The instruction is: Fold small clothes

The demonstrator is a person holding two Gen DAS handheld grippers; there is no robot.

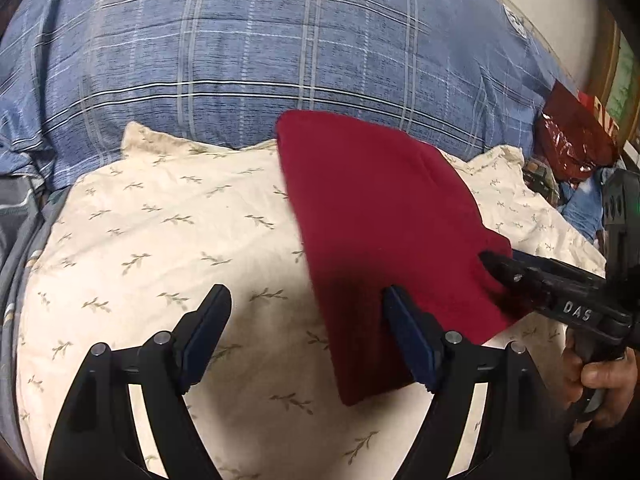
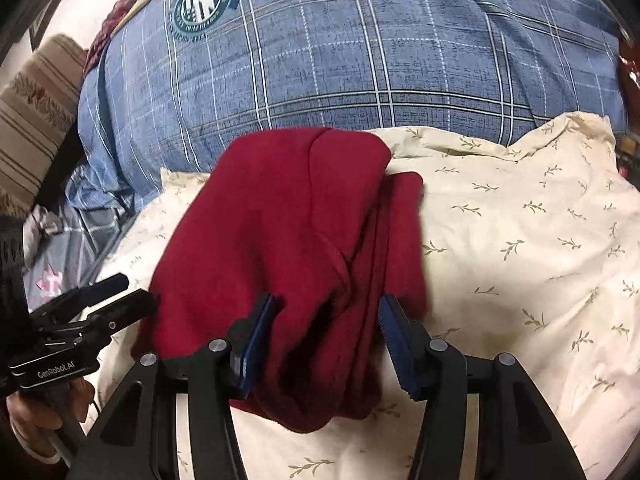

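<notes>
A dark red garment (image 1: 384, 220) lies folded on a cream leaf-print pillow (image 1: 160, 240). My left gripper (image 1: 308, 328) is open just above the pillow, its right finger at the garment's left edge and its left finger over bare pillow. My right gripper (image 2: 326, 336) is open with its jaws astride the garment's (image 2: 288, 232) near edge, where layered folds bunch between the blue pads. In the left wrist view the right gripper (image 1: 504, 268) reaches in from the right onto the garment's edge. In the right wrist view the left gripper (image 2: 132, 292) sits at the garment's left side.
A blue plaid pillow (image 1: 260, 60) with a round emblem (image 2: 204, 0) stands behind the cream pillow (image 2: 520, 240). A red foil bag (image 1: 572, 140) lies at the far right. A striped beige cushion (image 2: 36, 100) and grey bedding (image 2: 60, 248) lie at the left.
</notes>
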